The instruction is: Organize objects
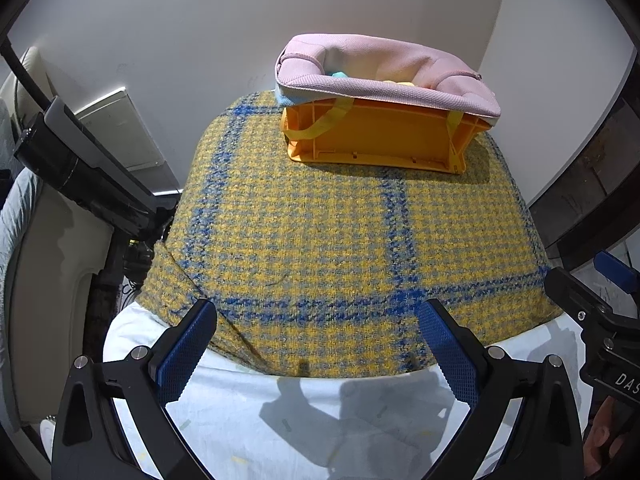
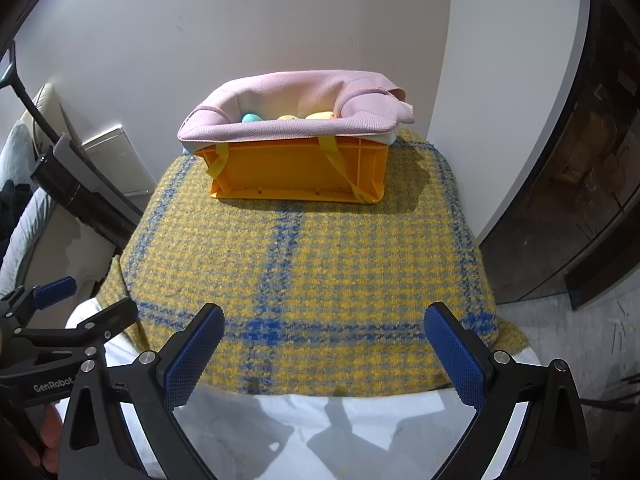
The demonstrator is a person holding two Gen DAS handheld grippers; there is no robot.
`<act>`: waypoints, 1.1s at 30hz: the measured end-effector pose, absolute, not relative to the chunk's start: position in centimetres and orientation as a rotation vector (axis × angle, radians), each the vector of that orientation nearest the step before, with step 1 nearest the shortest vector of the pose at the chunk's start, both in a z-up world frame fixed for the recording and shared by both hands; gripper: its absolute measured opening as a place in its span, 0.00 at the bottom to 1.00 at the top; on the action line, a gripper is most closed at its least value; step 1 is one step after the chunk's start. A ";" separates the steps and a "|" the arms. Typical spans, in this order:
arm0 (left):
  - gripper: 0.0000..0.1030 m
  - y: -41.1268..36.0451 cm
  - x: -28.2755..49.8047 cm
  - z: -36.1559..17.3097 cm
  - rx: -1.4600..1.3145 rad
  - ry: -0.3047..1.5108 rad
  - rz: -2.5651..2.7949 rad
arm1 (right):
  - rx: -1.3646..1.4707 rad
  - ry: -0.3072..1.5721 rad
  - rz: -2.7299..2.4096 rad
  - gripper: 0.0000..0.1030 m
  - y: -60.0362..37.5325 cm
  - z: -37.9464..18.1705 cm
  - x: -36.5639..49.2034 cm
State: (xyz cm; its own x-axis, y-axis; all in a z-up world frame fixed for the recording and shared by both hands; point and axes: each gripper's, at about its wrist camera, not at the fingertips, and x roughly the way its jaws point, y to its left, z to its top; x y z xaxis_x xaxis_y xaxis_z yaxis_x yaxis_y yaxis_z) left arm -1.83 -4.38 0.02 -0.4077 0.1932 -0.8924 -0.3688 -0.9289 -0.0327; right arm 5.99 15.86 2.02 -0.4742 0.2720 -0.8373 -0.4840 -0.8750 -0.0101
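The table (image 2: 312,280) is covered by one yellow-and-blue checked woollen cloth (image 1: 320,240), soft and grippy, with one white sheet (image 1: 248,412) showing under its near edge. At the far end, close to the wall, stands one orange plastic crate (image 2: 296,174), stiff-walled and ribbed, probably light. One pink fabric liner (image 2: 280,128) is folded over its rim; it is limp and would slide or bunch if pinched, so the firmer hold would be the crate's rim or side walls, one side to each hand. Two pale yellow straps (image 2: 220,160) hang down its front face (too slack to lift by, I would judge). Inside, three small rounded things show above the liner: one teal (image 2: 251,117) and two yellow (image 2: 289,117), likely soft and light, though mostly hidden. The left tongs (image 1: 320,344) and the right tongs (image 2: 320,348) both stand spread wide and empty above the near edge, well apart from the crate.
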 end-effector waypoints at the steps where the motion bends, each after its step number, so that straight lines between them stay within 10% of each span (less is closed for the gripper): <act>1: 1.00 -4.4 -1.8 -0.1 -1.477 0.240 2.372 | -1.281 0.319 2.348 0.98 15.8 1.9 6.1; 33: 1.00 -4.7 -1.8 -0.7 -1.501 0.241 2.343 | -1.288 0.328 2.347 0.98 15.9 1.8 6.3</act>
